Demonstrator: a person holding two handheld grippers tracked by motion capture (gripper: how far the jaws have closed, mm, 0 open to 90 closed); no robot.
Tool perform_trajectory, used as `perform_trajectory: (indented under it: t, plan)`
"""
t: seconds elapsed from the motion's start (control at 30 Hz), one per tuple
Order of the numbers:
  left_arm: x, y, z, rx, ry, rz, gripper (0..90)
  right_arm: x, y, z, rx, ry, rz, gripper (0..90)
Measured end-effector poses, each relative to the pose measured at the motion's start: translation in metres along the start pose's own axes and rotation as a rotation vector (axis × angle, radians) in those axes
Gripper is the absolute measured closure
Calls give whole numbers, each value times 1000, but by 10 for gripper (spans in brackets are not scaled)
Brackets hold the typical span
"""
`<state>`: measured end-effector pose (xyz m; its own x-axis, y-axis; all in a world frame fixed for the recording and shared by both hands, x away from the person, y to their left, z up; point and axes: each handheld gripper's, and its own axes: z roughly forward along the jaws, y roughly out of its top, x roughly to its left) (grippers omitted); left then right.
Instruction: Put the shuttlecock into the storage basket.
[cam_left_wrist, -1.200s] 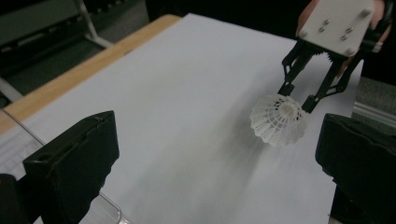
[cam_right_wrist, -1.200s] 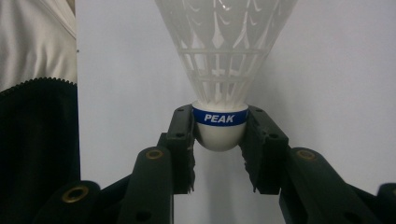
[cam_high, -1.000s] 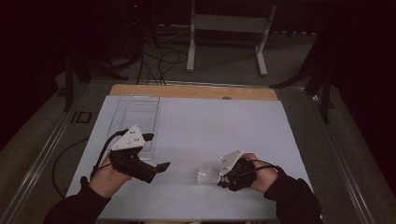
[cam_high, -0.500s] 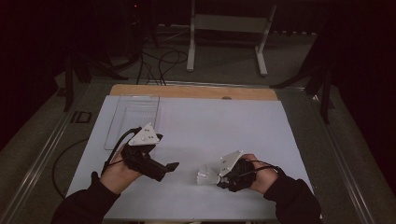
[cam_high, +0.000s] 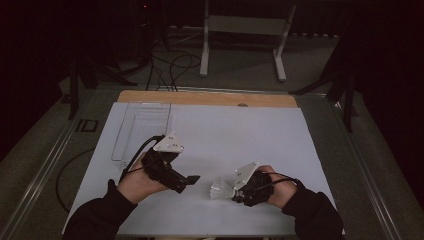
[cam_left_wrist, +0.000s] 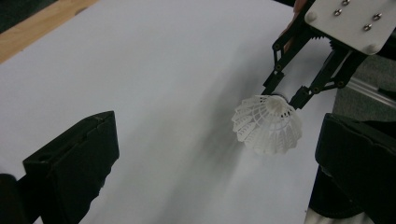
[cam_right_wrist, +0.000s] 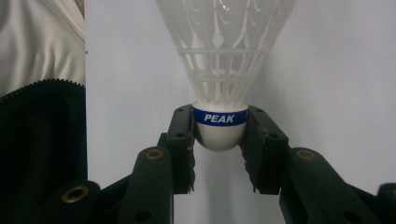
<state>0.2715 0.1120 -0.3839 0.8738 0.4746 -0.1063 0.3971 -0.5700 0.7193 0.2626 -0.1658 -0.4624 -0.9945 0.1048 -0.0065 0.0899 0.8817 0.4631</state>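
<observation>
Both grippers matter here: I keep the right gripper clenched on the cork of the shuttlecock, skirt outward, so the left gripper, jaws apart just beside it, can receive it.

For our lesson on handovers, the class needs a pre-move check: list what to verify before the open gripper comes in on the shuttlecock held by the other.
1. Right gripper holds the shuttlecock by its cork base, jaws on both sides: ok.
2. Blue PEAK band sits level between the jaws, no slip visible: ok.
3. Left gripper stands open and empty: ok.
4. Plastic skirt faces the left gripper and is free to take: ok.
5. White table sheet between the two grippers is bare: ok.
6. Whether the left jaws line up with the skirt: cannot tell.
</observation>
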Motion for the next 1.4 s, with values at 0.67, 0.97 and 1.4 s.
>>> perform_trajectory:
  t: [0.67,0.97,1.4]
  plan:
    - [3,7,41,121,-82,-12,75,0,2,-1,4,-2,-2,657]
    - [-2,2,64,184,-164,19,265,1,3,-2,1,-4,-9,657]
    - [-3,4,85,240,-203,19,291,1,4,-1,1,-4,-12,658]
